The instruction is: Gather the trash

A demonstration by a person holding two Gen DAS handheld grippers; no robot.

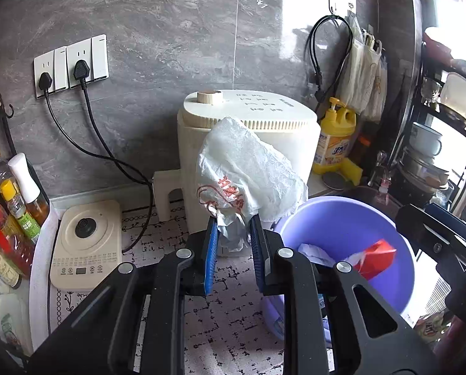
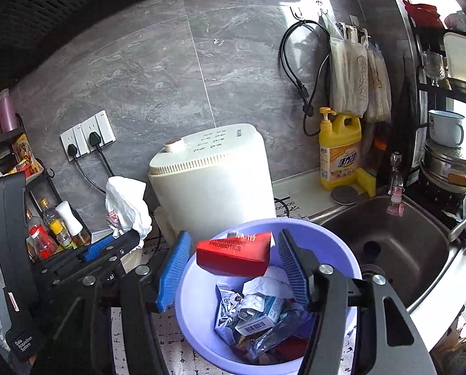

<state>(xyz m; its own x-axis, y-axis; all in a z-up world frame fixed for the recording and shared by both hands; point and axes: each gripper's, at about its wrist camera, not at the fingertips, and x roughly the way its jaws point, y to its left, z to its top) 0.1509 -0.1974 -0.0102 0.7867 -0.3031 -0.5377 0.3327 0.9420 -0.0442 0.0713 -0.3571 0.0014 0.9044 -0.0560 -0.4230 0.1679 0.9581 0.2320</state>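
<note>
My left gripper (image 1: 232, 234) is shut on a crumpled white plastic bag (image 1: 248, 168) with red print, held up in front of the cream appliance; the bag also shows in the right wrist view (image 2: 125, 203). My right gripper (image 2: 233, 265) is open above a lilac plastic basin (image 2: 198, 312). A red probiotics box (image 2: 234, 253) sits between its fingers, over the basin, touching neither pad. The basin holds foil packets, a blister pack, small cartons and tissue. The basin (image 1: 342, 228) and red box (image 1: 375, 257) lie right of my left gripper.
A cream appliance (image 2: 214, 181) stands against the grey wall, with plugged sockets (image 1: 72, 65) to its left. A cream induction hob (image 1: 86, 243) and oil bottles (image 1: 11, 206) are at the left. A yellow detergent bottle (image 2: 339, 150), sink (image 2: 398, 243) and dish rack (image 2: 448, 162) are at the right.
</note>
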